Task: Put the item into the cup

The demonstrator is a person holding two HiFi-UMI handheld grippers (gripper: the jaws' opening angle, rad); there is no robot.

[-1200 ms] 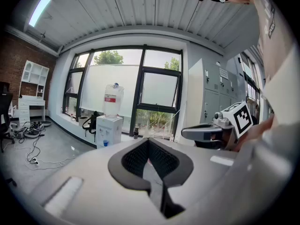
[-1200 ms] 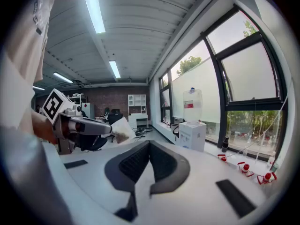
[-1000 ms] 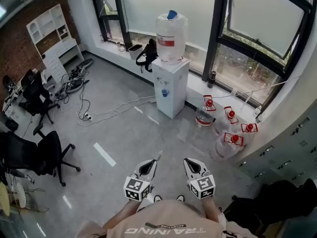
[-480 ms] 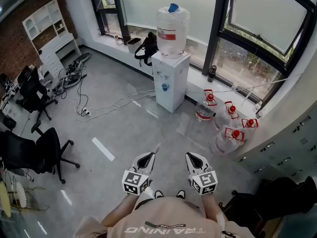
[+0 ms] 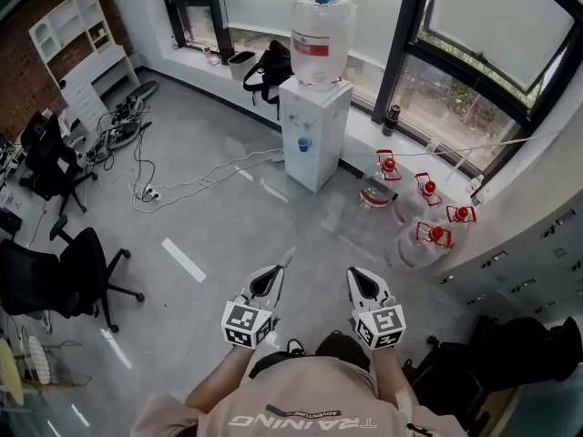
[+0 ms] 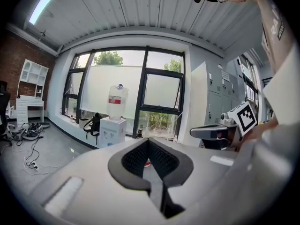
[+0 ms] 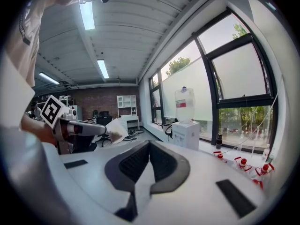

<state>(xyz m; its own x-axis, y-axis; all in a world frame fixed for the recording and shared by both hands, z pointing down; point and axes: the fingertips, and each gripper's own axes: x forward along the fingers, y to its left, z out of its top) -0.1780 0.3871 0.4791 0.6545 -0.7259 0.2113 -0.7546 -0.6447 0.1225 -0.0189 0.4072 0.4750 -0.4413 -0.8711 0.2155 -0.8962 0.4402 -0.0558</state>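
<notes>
Packet (image 5: 289, 259), small and pale, pinched at the very tip of the left gripper (image 5: 279, 269) and poking out toward 12 o'clock above the grey floor (image 5: 228, 235). Shows a brownish patch in the right gripper view. Right gripper (image 5: 353, 274) just beside at 3 o'clock, claw pressed together on nothing. Water dispenser (image 5: 314, 135) well ahead at 12 o'clock, big bottle (image 5: 321, 30) on top. Red-capped jugs (image 5: 421, 237) at 2 o'clock under the window. Black office chair (image 5: 77, 276) at 9 o'clock.
</notes>
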